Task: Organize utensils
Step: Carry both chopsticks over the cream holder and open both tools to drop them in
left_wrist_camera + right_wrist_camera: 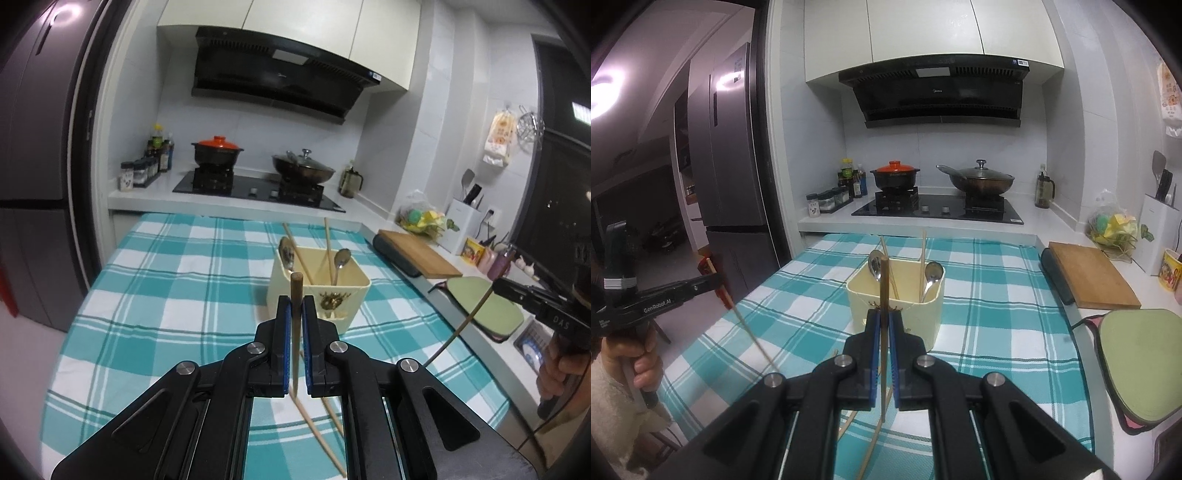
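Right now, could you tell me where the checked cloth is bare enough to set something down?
Bare: the checked cloth left and right of the cream utensil holder. Crowded: the near edge, where loose chopsticks lie.

Checked cloth (166, 295) on table – cream holder (351, 291), loose chopsticks (317, 439).

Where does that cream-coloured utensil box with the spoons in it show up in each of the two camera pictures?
Left wrist view: the cream utensil box sits just right of centre on the checked cloth, behind the left gripper.
Right wrist view: the box is at centre, right behind the right gripper.
Shared landmark: the orange-lidded pot on the stove behind.
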Tool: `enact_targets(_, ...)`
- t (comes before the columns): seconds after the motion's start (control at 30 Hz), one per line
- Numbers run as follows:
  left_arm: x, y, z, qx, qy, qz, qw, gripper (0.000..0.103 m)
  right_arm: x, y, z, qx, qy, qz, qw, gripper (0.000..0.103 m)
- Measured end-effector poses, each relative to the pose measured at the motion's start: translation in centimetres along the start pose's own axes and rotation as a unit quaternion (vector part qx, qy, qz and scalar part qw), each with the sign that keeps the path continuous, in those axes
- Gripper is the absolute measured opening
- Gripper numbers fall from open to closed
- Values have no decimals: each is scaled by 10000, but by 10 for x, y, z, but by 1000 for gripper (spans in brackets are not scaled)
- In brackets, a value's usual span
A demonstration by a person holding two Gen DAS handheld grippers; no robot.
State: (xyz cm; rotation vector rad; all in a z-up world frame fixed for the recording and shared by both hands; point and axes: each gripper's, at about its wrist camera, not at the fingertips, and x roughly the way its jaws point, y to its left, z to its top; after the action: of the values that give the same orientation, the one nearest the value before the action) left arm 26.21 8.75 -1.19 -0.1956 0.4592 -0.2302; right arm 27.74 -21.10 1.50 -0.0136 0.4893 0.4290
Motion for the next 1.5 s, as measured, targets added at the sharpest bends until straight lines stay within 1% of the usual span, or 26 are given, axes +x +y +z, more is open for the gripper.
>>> enact_targets(0.1, -4, -2, 4, -13, -62, -22, 10000, 4, -1, 0, 2, 2, -34, -5, 10000, 5)
enact_targets(0.2, -10, -6, 15, 44, -139, -77, 9999, 4, 0, -2, 6, 19, -79, -24, 10000, 5)
enact_targets(0.3, -18, -10, 34, 109, -254, -158, 9995, 4, 3, -4, 15, 22, -126, -77, 9999, 5)
enact_targets(0.37, -23, -13, 52, 166, -398, -182, 9989, 4, 5, -7, 24, 20, -173, -103, 9998, 5)
enact_targets(0.53, -18, -17, 98, 225, -756, -135, 9968, 4, 12, -14, 65, -24, -527, -228, 9983, 5)
enact_targets(0.6, -7, -20, 114, 263, -854, -95, 9960, 4, 16, -18, 85, -34, -707, -260, 9971, 5)
enact_targets(0.7, 19, -26, 131, 321, -852, -31, 9958, 4, 29, -20, 111, -121, -891, -284, 9955, 5)
enact_targets(0.77, 41, -28, 137, 321, -758, -22, 9966, 4, 44, -22, 124, -178, -942, -285, 9950, 5)
enact_targets(0.83, 64, -31, 140, 339, -611, -21, 9976, 4, 59, -23, 130, -246, -925, -248, 9951, 5)
enact_targets(0.93, 100, -35, 141, 401, -339, -2, 9986, 4, 88, -25, 132, -337, -807, -198, 9960, 5)
enact_targets(1.0, 124, -36, 139, 430, -80, 8, 9990, 4, 112, -30, 128, -357, -647, -188, 9971, 5)
enact_targets(1.07, 148, -36, 137, 436, 201, 4, 9988, 4, 136, -37, 124, -299, -386, -73, 9988, 5)
enact_targets(1.17, 186, -35, 130, 403, 678, 27, 9969, 4, 174, -48, 114, -157, 143, 112, 9997, 5)
enact_targets(1.23, 212, -32, 122, 369, 1042, -8, 9939, 4, 199, -52, 107, -79, 483, 181, 9986, 5)
enact_targets(1.3, 236, -32, 112, 374, 1383, 80, 9897, 5, 225, -54, 97, -30, 921, 385, 9950, 5)
enact_targets(1.33, 245, -31, 106, 365, 1515, 184, 9876, 13, 236, -55, 93, 13, 1087, 432, 9931, 7)
enact_targets(1.37, 251, -30, 101, 349, 1631, 313, 9855, 36, 246, -56, 89, 85, 1192, 509, 9915, 7)
enact_targets(1.4, 253, -28, 96, 320, 1676, 426, 9844, 49, 256, -58, 85, 198, 1328, 566, 9893, 20)
enact_targets(1.43, 249, -25, 92, 283, 1628, 499, 9850, 67, 261, -61, 81, 304, 1384, 542, 9884, 46)
enact_targets(1.47, 243, -22, 87, 272, 1567, 534, 9858, 75, 262, -63, 79, 411, 1362, 502, 9886, 56)
enact_targets(1.5, 237, -19, 82, 301, 1563, 551, 9857, 77, 258, -67, 77, 520, 1232, 429, 9901, 59)
